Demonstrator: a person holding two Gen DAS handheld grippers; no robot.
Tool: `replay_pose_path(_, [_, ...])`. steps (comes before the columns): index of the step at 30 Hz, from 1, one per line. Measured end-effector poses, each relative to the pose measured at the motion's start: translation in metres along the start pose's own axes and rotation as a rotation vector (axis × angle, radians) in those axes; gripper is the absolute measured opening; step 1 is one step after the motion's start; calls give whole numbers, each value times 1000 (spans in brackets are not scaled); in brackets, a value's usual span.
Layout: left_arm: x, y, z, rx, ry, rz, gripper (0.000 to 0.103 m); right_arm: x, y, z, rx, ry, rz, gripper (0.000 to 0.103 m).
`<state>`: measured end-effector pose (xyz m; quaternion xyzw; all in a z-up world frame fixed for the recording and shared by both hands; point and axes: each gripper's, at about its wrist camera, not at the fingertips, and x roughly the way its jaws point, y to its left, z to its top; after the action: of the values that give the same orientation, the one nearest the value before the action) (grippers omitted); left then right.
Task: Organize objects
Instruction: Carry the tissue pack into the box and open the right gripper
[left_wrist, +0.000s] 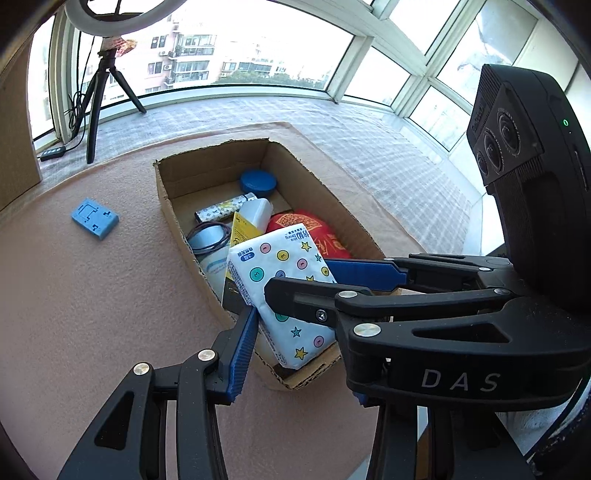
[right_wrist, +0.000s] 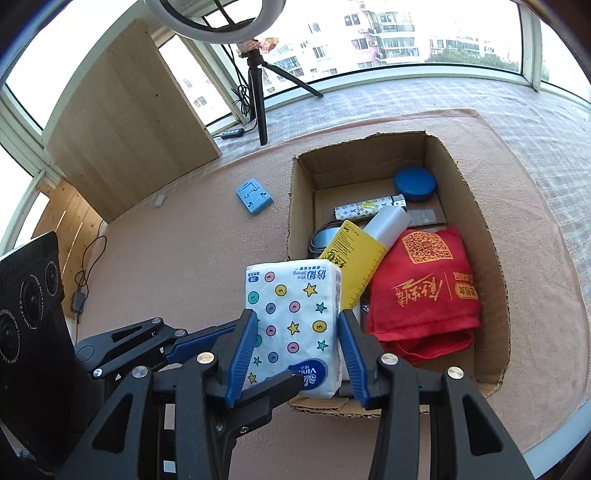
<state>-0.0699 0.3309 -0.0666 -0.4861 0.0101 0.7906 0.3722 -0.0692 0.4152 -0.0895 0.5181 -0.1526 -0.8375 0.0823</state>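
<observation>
The right gripper (right_wrist: 297, 350) is closed on a tissue pack (right_wrist: 293, 321), its blue pads pressing both long sides. The pack is white (coloured dots and stars, blue logo at the near end) and sits over the near edge of the cardboard box (right_wrist: 493, 258). The left gripper (left_wrist: 291, 291) stands spread wide around the same pack, gripping nothing. Farther in lie a red cloth (right_wrist: 424, 291), yellow ruler (right_wrist: 356, 258) and blue round tin (right_wrist: 415, 183).
</observation>
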Motion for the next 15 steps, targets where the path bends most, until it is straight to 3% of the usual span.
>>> replay_pose_path(8, [13,-16,5,43,24,1,51,-9,-27,-2,52,-19,-23,42])
replay_pose_path(12, [11,-9,3,29,23,6,55,-13,-34,-1,78,-41,-40,52])
replay_pose_path(15, [5,-3,1,16,20,11,55,-15,-38,-1,92,-49,-26,52])
